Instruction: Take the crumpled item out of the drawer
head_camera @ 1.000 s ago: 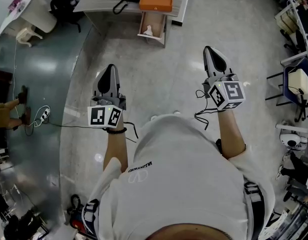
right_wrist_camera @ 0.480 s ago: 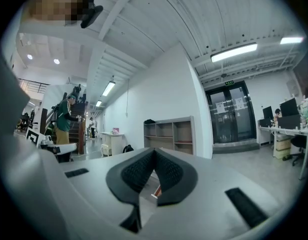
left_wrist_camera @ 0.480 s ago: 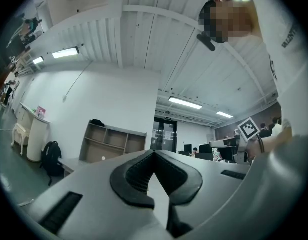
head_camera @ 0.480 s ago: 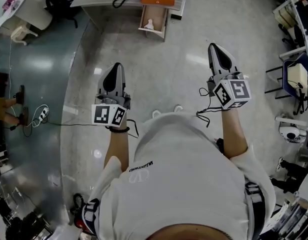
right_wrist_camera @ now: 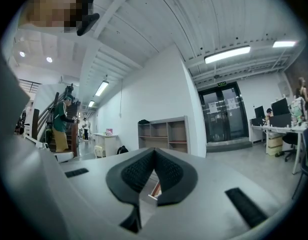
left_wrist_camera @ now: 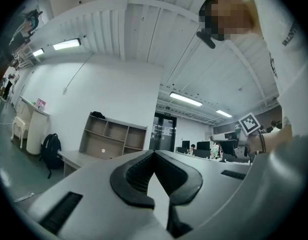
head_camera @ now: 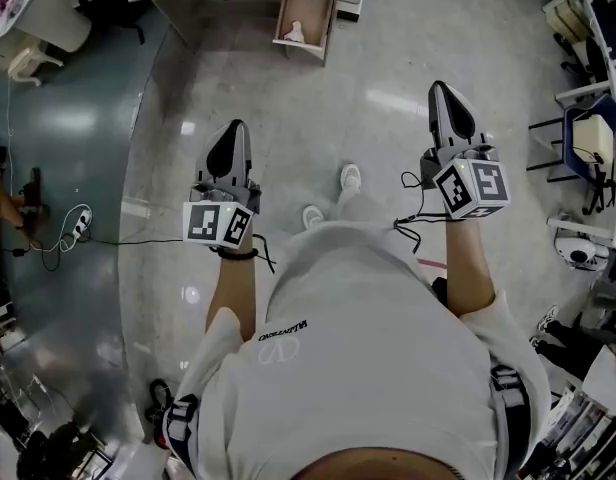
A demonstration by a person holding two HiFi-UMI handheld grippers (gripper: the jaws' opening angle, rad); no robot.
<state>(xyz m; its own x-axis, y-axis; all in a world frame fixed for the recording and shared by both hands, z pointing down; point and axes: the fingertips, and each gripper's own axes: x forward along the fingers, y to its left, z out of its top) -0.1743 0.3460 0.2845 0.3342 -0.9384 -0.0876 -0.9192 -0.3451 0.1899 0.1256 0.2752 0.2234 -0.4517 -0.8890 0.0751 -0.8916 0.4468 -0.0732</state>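
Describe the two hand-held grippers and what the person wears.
Left hand-held gripper and right hand-held gripper: grey bodies, black ribbed pads, cube with black-and-white square markers. Black cable trails from the right one. White short-sleeved T-shirt, black wristband on left wrist.

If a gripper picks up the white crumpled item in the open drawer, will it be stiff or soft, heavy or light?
Probably light and soft: the crumpled item looks like wadded paper, small against the drawer. It may squash when gripped. It is distant, so the material is unsure.

Bright, even illumination from ceiling strip lights (right_wrist_camera: 227,54). Glare patches on polished floor (head_camera: 388,99). Strong fisheye distortion, dark vignetting at edges.
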